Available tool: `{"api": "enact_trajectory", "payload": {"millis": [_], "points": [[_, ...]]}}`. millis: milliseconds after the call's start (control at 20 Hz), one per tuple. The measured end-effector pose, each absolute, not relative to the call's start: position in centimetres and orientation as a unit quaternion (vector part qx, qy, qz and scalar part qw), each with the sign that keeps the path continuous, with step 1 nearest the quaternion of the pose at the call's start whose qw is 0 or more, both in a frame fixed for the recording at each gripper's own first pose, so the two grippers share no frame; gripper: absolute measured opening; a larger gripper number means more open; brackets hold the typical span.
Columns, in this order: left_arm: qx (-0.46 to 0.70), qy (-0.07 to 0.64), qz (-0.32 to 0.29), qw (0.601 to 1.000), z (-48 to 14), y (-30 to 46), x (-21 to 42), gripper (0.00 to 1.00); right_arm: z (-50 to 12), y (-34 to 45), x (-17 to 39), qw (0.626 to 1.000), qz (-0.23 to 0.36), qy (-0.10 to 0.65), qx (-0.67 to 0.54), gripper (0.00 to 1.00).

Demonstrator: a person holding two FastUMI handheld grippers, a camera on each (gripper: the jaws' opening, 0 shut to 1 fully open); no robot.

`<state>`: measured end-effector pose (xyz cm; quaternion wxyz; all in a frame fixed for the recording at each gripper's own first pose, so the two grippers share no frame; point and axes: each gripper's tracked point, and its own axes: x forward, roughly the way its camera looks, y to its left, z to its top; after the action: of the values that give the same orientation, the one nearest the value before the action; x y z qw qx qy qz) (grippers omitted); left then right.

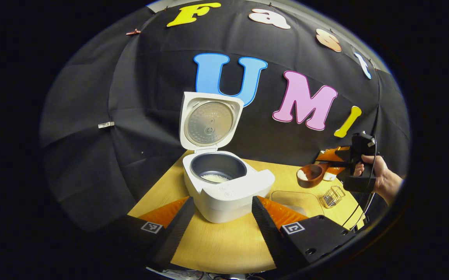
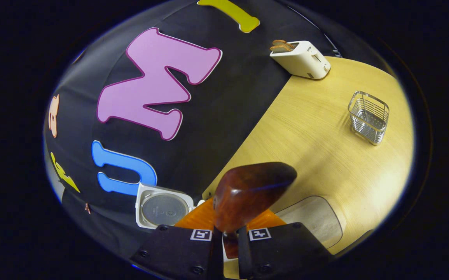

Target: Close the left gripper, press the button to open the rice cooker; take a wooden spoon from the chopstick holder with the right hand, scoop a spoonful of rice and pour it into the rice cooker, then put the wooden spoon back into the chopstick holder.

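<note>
Nearest us, we are holding the left gripper [image 1: 220, 217] low over the desk [image 1: 224, 249] with its jaws released and spread wide, flanking the front of the rice cooker [image 1: 224, 186]. We are seeing the cooker standing with its lid [image 1: 208, 122] raised upright and a little rice [image 1: 214, 178] lying in its inner pot. Farther to the right, we are gripping the wooden spoon [image 1: 311, 175] with the right gripper [image 1: 343, 163], a hand [image 1: 379, 177] holding it above the desk, the bowl carrying rice. In the right gripper view, we are seeing the jaws clenched on the spoon's handle. Beyond, the wire chopstick holder [image 2: 368, 116] is standing apart on the desk, and a toaster [image 2: 300, 58] is sitting at the far edge.
</note>
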<state>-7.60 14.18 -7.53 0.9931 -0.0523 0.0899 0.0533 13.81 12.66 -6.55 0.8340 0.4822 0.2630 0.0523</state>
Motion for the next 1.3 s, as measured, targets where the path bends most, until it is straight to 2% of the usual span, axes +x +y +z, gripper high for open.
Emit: {"api": "enact_trajectory", "payload": {"millis": [600, 650, 700, 1050, 1100, 1150, 1200, 1250, 1300], "points": [[-0.074, 0.091, 0.094, 0.989, -8.4, 18.3, -9.1, 0.96, -0.7, 21.8, 18.0, 0.838, 0.12, 0.253, 0.468, 0.19], [-0.076, 0.091, 0.098, 0.988, -8.4, 18.8, -9.3, 0.92, -0.6, 22.7, 18.3, 0.841, 0.124, 0.253, 0.462, 0.19], [-0.079, 0.093, 0.102, 0.987, -8.6, 19.2, -9.4, 0.95, -0.6, 23.7, 18.9, 0.844, 0.128, 0.254, 0.455, 0.19], [-0.098, 0.097, 0.13, 0.982, -9.2, 22.3, -10.0, 0.96, -1.8, 31.3, 22.1, 0.856, 0.157, 0.259, 0.419, 0.19], [-0.102, 0.1, 0.133, 0.981, -9.5, 22.7, -10.0, 0.92, -2.1, 32.2, 22.5, 0.86, 0.16, 0.259, 0.41, 0.19], [-0.105, 0.102, 0.137, 0.98, -9.7, 23.2, -10.1, 0.96, -2.6, 32.9, 23.0, 0.868, 0.162, 0.256, 0.393, 0.19], [-0.107, 0.104, 0.141, 0.979, -10.1, 23.6, -10.2, 0.96, -3.0, 33.4, 23.3, 0.879, 0.163, 0.251, 0.371, 0.19], [-0.11, 0.108, 0.144, 0.978, -10.5, 24.0, -10.3, 0.92, -3.2, 34.3, 23.5, 0.89, 0.168, 0.243, 0.346, 0.19], [-0.112, 0.114, 0.148, 0.976, -11.0, 24.5, -10.4, 0.96, -3.3, 34.9, 23.6, 0.901, 0.175, 0.233, 0.321, 0.19]]}}
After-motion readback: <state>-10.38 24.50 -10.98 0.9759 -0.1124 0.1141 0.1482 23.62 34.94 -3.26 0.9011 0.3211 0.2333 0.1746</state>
